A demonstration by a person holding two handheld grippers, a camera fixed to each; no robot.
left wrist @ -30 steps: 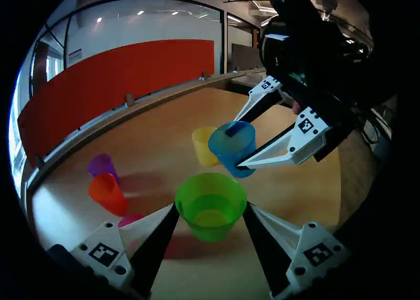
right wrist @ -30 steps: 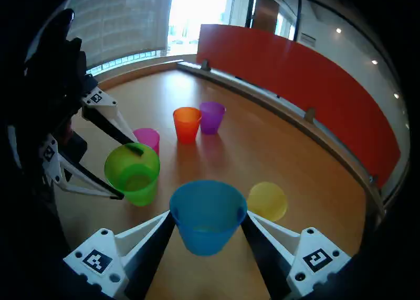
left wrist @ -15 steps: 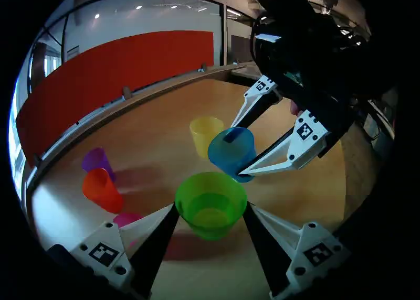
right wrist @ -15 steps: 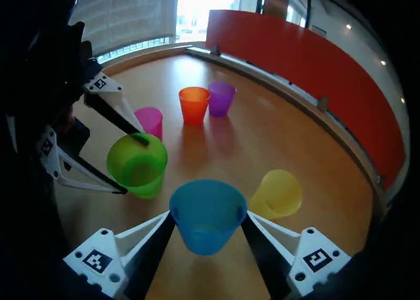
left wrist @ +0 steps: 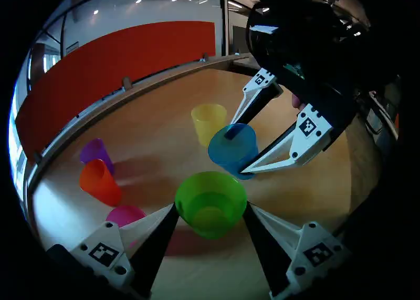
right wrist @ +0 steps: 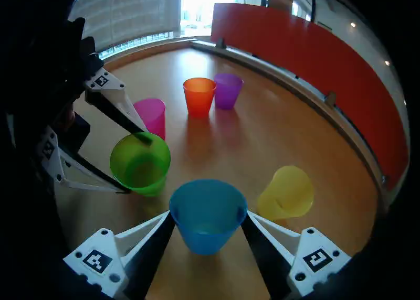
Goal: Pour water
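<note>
- Nearest you, your left gripper [left wrist: 211, 210] clasps the green cup [left wrist: 210, 195] between both fingers. A little water seems to sit low inside it.
- Just beyond, your right gripper [right wrist: 207, 216] clasps the blue cup [right wrist: 208, 208] the same way, close to the green rim but apart from it.
- My judgement of the risk: tip before the rims line up and water lands on the wooden table [right wrist: 252, 137].
- The yellow cup [right wrist: 287, 192], near the blue one, could be knocked.
- Farther off stand a pink cup [right wrist: 151, 116], orange cup [right wrist: 199, 95] and purple cup [right wrist: 228, 89].
- No brand or writing is readable, only square markers [left wrist: 102, 253] on the fingers.
</note>
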